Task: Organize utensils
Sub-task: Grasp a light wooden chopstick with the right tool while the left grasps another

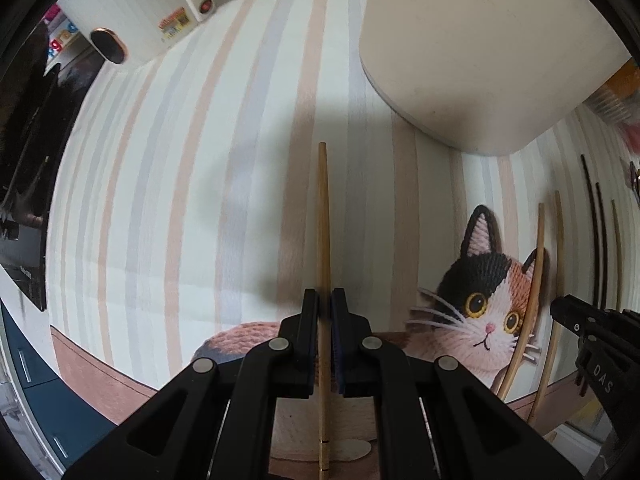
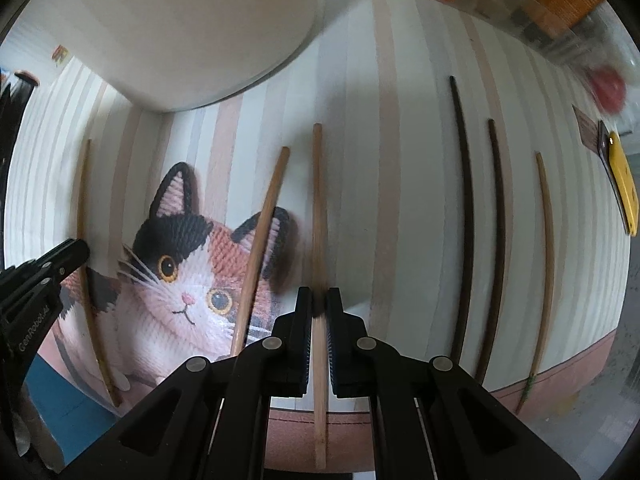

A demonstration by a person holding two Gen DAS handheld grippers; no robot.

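Black left gripper (image 1: 324,304) is pointing down at the mat (image 1: 168,184), its fingers clamping a pale chopstick (image 1: 323,216) that is running straight out between the pads and back under the camera. Likewise the right gripper (image 2: 319,304) is pressing its fingers together on a light-brown chopstick (image 2: 319,208), gripped partway along its length. Just left of that stick, a second brown chopstick (image 2: 260,248) is lying tilted across the printed cat (image 2: 188,280) on the mat. Further right, two dark chopsticks (image 2: 464,208) are lying side by side, close but apart, with a thin tan chopstick (image 2: 546,248) resting beyond them nearer the mat's edge. Seen from the right wrist, the left gripper's stick is showing at the far left, over the cat's flank. Past the sticks, a white bin (image 1: 480,52) is standing on the striped mat, and a white appliance (image 1: 132,20) is sitting at the far left corner.
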